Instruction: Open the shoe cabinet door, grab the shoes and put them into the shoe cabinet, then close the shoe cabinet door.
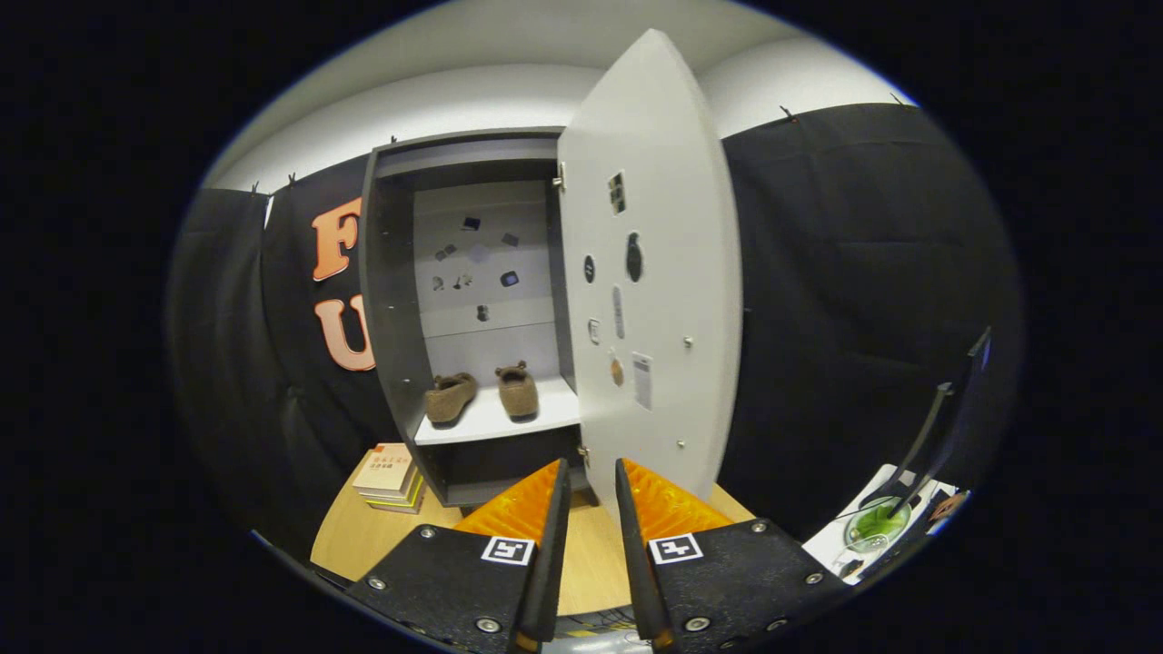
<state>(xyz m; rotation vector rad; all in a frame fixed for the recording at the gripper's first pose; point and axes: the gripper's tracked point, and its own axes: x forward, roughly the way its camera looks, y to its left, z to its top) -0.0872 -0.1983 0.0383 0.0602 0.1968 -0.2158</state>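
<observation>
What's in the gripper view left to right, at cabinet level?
Stack of books on the table → left brown shoe → right brown shoe, both on the cabinet shelf → open cabinet door → green bowl. The gripper is empty, slightly open, just ahead of the door's lower edge.

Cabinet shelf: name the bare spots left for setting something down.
On the shelf, bare board lies right of the right shoe, up to the open door. The left shoe crowds the left end. The tongs hang open, empty, before the cabinet.
</observation>
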